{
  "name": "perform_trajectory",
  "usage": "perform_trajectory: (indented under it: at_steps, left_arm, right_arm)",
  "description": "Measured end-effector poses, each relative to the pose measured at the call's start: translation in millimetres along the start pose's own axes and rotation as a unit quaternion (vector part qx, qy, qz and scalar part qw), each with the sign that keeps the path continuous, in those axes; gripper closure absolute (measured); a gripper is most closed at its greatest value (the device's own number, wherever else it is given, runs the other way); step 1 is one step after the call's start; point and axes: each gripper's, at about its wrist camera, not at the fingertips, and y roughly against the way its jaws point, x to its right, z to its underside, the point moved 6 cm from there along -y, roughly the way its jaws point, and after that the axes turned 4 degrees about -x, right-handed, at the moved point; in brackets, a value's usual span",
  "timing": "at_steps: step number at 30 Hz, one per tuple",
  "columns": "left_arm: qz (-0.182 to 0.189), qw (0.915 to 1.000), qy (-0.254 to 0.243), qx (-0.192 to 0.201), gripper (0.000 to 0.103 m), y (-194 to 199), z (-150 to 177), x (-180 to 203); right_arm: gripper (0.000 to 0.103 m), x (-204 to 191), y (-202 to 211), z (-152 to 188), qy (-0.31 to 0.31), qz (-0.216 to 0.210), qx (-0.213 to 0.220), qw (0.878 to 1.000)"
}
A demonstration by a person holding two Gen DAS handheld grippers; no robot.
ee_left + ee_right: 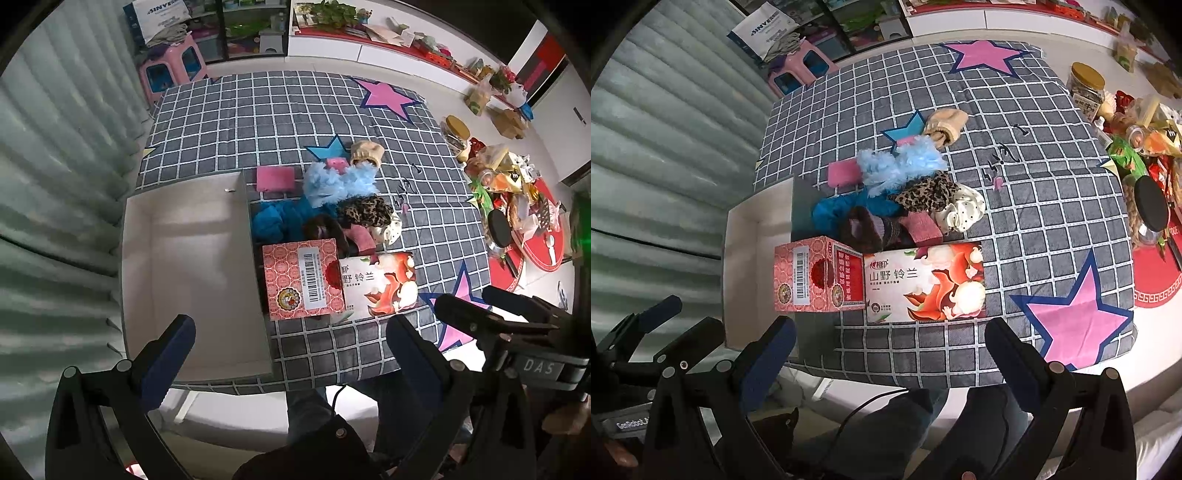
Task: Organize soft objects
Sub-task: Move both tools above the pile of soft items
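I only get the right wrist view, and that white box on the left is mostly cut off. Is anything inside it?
Observer: No. The left wrist view looks straight into the white box, and its whole floor shows bare.
Operator: And the other gripper, is it carrying something?
Observer: The left gripper is open and holds nothing.
Operator: What lies beyond my picture's top edge?
Observer: A potted plant standing on a white cabinet.
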Motion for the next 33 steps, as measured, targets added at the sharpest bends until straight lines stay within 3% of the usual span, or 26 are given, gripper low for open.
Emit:
perform_trajectory:
  at_steps: [23,33]
  left_arm:
    - [0.024,0.9993,0.027,-0.004,0.0,-10.0,-1.5,-16.6]
    - [0.02,0.9991,0.032,-0.019,0.0,-24.9,3.0,-27.0]
  right_arm:
    - [0.0,2.3,-0.5,0.0,-0.007,0.012,-0.01,1.0]
    - [0.0,45.3,2.2,-6.2,-0.06,0.036,-0.009,0.998]
